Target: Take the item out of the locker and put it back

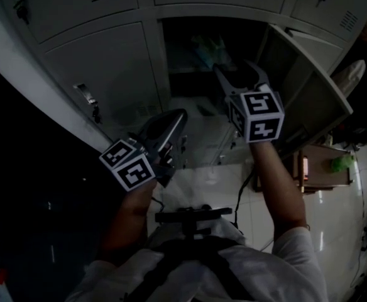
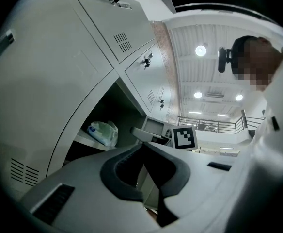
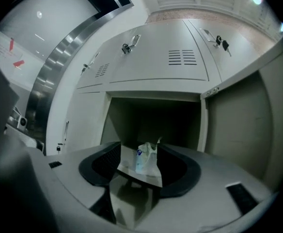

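Barely started: reached toward bag [image 3: 145, 160], centre frame in open locker [image 3: 151, 95], with right gripper [image 1: 237, 74] spread, empty; left gripper [image 1: 177, 117] clenched, lower left. Removal, return pending.

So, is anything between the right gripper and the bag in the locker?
Nothing but bare shelf. The right gripper view shows the bag straight ahead of the open right gripper.
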### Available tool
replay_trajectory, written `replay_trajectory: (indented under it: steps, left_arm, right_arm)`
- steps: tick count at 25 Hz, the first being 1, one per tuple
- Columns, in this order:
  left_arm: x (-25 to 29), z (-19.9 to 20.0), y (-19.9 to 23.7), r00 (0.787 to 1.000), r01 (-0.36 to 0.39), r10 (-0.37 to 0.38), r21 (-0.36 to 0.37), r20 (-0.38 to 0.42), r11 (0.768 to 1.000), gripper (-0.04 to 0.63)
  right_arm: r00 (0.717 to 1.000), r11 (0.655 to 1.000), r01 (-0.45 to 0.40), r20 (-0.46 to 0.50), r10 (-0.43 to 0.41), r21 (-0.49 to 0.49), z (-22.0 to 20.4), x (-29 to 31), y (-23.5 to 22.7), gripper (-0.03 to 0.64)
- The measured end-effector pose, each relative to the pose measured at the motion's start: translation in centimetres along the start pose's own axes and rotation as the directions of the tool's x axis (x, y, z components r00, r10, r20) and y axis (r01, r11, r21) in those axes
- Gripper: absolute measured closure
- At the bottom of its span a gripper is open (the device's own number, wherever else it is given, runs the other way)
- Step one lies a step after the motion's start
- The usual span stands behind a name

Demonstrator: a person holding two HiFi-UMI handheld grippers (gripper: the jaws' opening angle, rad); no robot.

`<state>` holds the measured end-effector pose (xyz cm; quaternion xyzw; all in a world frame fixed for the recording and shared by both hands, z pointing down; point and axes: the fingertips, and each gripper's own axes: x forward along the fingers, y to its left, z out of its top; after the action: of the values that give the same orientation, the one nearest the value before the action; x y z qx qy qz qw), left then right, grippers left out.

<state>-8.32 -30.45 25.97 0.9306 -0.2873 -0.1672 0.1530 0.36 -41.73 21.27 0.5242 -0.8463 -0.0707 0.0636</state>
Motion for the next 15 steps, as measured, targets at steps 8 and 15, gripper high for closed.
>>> replay_trajectory:
  steps: [8,15]
  left_arm:
    - [-3.6,-0.8,-0.7,1.0,-0.007,0.007,-0.028,-0.004,1.0,0.597]
    - [-6.7,-2.8,-1.3,0.999,-0.011,0.008,-0.059,-0.044,0.998,0.597]
  right_arm:
    - [0.999,0.998,0.01,-0.036,-0.008,0.058,-3.5,-5.8,1.3,0.473]
    - [0.995,0.988,0.052,-0.092,-0.039,0.145,-6.7,-11.0,3.5,0.5]
